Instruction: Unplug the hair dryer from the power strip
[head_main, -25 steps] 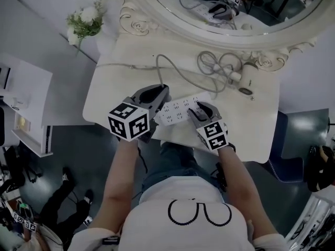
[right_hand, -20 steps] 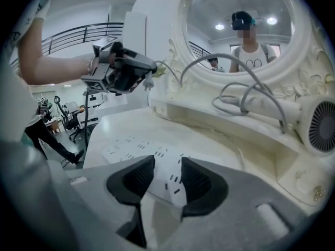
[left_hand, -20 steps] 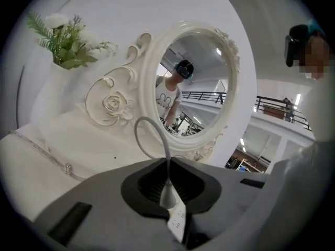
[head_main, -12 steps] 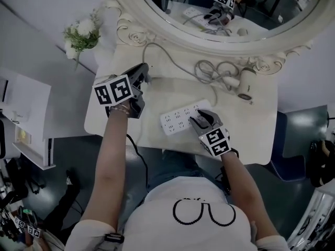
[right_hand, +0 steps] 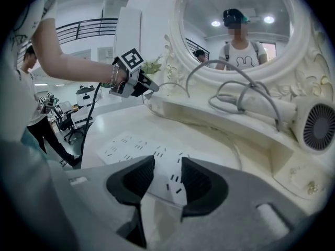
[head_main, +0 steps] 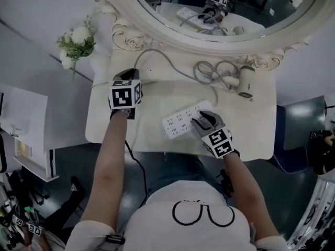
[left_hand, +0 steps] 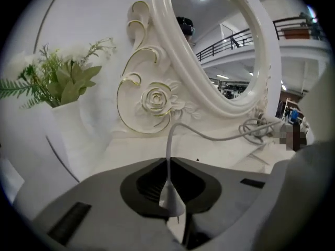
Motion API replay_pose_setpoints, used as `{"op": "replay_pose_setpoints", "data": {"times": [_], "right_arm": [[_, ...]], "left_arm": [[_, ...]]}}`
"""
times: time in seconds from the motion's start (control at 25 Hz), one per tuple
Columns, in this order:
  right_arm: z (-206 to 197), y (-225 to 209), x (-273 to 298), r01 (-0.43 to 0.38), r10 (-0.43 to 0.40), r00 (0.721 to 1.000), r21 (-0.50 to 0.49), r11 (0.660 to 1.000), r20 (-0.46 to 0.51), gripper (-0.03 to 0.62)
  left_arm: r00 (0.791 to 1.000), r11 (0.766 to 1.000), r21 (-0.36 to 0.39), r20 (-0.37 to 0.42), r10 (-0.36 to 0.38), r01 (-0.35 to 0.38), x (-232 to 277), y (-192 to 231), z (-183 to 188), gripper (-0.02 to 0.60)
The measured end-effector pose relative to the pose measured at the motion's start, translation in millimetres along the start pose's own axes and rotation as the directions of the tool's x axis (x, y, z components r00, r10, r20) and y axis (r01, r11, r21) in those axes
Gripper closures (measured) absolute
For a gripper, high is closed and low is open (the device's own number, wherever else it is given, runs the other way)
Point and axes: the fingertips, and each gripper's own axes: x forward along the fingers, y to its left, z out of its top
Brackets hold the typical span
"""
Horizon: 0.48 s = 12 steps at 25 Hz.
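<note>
The white power strip point(head_main: 180, 122) lies on the cream dressing table point(head_main: 99, 124), with no plug in it. My right gripper point(head_main: 203, 121) is shut on its right end; in the right gripper view the strip point(right_hand: 131, 145) fills the gap between the dark pads point(right_hand: 137, 178). My left gripper point(head_main: 127, 74) is at the table's left, shut on the small white plug point(left_hand: 171, 198). The plug's grey cord point(left_hand: 180, 132) rises from the jaws and runs across the back point(head_main: 157, 54) to a coil beside the white hair dryer point(head_main: 246, 82), which lies at the back right.
A large oval mirror point(head_main: 220, 9) with a carved frame stands along the table's back. A vase of white flowers point(head_main: 76, 38) sits at the back left corner. The floor drops away past the table's left and front edges.
My left gripper has pulled the plug out of the strip and carried it left and back, trailing the cord. The right gripper has stayed on the strip's end.
</note>
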Motion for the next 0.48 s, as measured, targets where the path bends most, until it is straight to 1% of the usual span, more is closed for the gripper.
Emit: {"op": "replay_pose_setpoints", "data": {"times": [0.08,0.16,0.2,0.28,0.36,0.48], "right_arm": [[1,0,0,0.011,-0.011,1.0,0.009,1.0,-0.006,0.431],[1,0,1,0.021,-0.021,1.0,0.013,1.0,-0.019,0.431],[1,0,0,0.028,-0.027,0.999,0.013,1.0,-0.027,0.431],[2,-1,-1,0.048,-0.048,0.998,0.008,0.999,-0.039,0.428],[8,-3,-4,0.075,-0.075,0.997,-0.005,0.997,-0.031,0.427],[26,-6,-18,0.113,-0.112,0.993,-0.012,0.994,0.03,0.427]], "left_arm": [[0.999,0.998,0.054,-0.004,0.032,-0.032,0,2,-5,0.538],[0.999,0.996,0.084,-0.021,0.024,-0.022,-3,1,-11,0.442],[1.0,0.996,0.088,-0.024,0.011,-0.009,-6,-1,-12,0.417],[1.0,0.996,0.084,-0.002,-0.012,0.012,-17,-4,-11,0.403],[0.999,0.997,0.072,0.038,-0.025,0.023,-31,-6,-7,0.403],[0.995,0.998,0.054,0.09,-0.038,0.033,-56,-9,-6,0.403]]}}
